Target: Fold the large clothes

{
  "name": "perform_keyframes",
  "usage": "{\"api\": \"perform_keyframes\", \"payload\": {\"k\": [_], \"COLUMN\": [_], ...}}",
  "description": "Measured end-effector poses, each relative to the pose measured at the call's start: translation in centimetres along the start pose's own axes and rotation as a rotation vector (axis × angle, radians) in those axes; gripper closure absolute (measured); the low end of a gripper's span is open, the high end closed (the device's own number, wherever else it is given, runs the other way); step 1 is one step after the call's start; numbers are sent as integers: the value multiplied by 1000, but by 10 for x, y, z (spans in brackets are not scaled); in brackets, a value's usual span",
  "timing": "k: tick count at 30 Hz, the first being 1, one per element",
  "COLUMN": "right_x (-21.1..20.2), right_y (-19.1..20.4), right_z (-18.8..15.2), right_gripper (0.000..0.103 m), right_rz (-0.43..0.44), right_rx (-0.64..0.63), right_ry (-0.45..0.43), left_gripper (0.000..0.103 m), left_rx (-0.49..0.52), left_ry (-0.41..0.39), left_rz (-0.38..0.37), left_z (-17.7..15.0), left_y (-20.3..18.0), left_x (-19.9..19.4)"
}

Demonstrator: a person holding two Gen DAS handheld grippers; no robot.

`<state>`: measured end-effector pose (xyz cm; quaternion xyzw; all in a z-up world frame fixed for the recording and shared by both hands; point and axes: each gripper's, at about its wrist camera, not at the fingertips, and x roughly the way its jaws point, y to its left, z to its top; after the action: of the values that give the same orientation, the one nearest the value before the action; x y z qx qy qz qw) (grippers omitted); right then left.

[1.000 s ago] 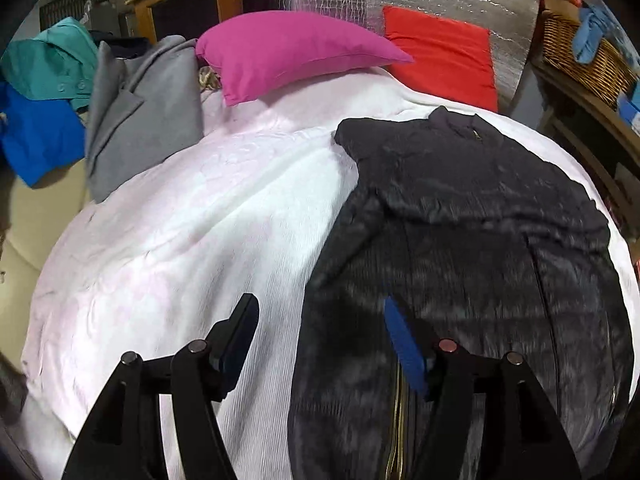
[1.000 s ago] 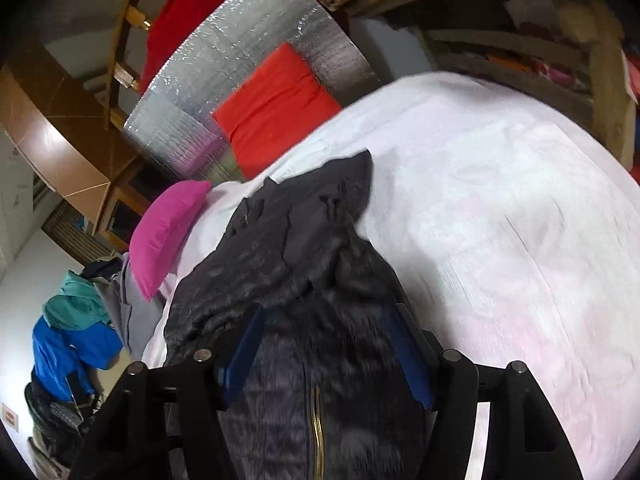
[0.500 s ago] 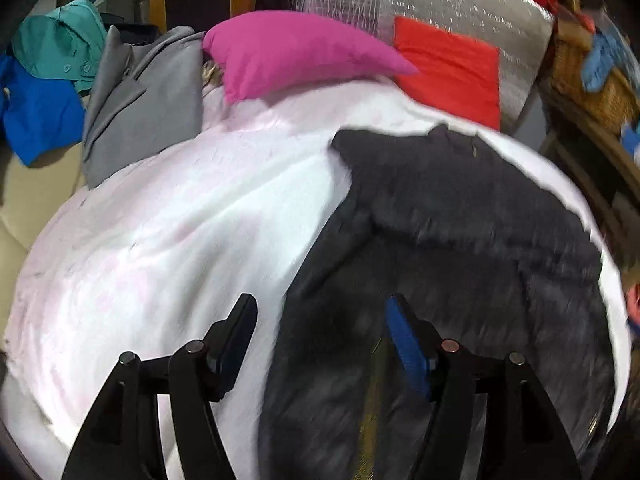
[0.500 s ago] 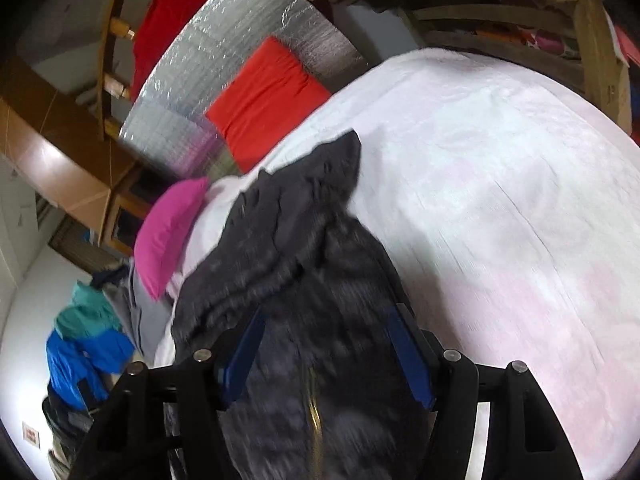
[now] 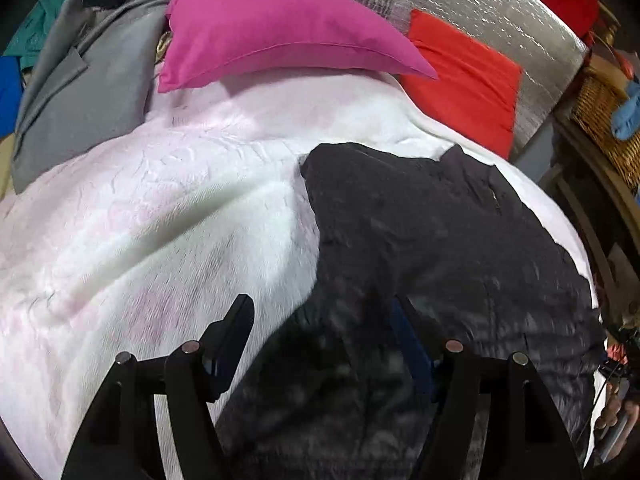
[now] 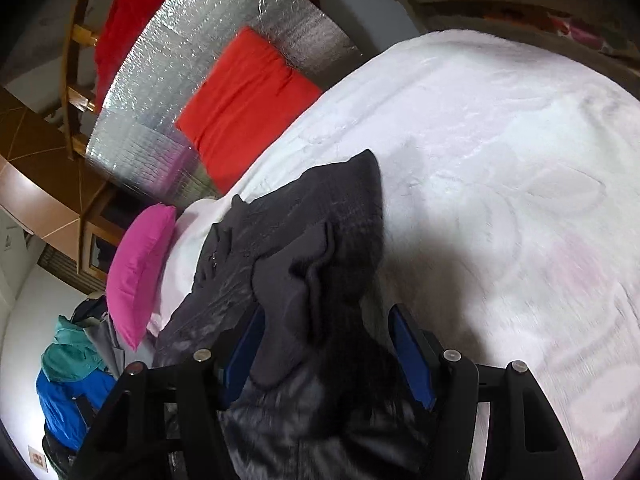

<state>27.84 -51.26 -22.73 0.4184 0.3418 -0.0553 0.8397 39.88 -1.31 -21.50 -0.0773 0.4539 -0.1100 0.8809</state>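
As both grippers stood over the jacket, the left gripper [image 5: 320, 344], jaws parted and just widening, held nothing; its right finger overlay the dark cloth. The right gripper [image 6: 328, 344], also agape, straddled a raised fold without pinching. The jacket [image 5: 440, 240] lay on the white blanket [image 5: 160, 208]. Advice: seat pads on one edge before closing.

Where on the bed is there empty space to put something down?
The white blanket is bare between the dark jacket and the grey coat, below the pink pillow. In the right wrist view, it is also bare on the jacket's other side. The head end is crowded: pink pillow, red cushion, grey coat.
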Motion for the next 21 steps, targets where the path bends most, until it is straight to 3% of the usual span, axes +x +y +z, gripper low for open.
{"api": "perform_keyframes", "payload": {"k": [5,7,12,16,21], "right_x": [28,35,27,11,24], "right_y": [-1,4,35,50,22], "right_z": [2,-1,-10,-18,-22], "right_gripper": [35,54,68,69,64], "right_rz": [6,-22,-122,-123,-123], "right_rx": [-6,-50,-202,-283,-208], "right_ry": [50,60,12,-26,61], "left_gripper": [32,31,31,30,30], "left_rx": [-34,-12,51,68,77], "left_ry": [96,123,121,138,153], "left_rz": [-21,-1,61,81,69], "left_z": [4,4,1,-2,-5], "left_y": [8,2,-10,-10,-8], "left_x": [31,37,38,41,36]}}
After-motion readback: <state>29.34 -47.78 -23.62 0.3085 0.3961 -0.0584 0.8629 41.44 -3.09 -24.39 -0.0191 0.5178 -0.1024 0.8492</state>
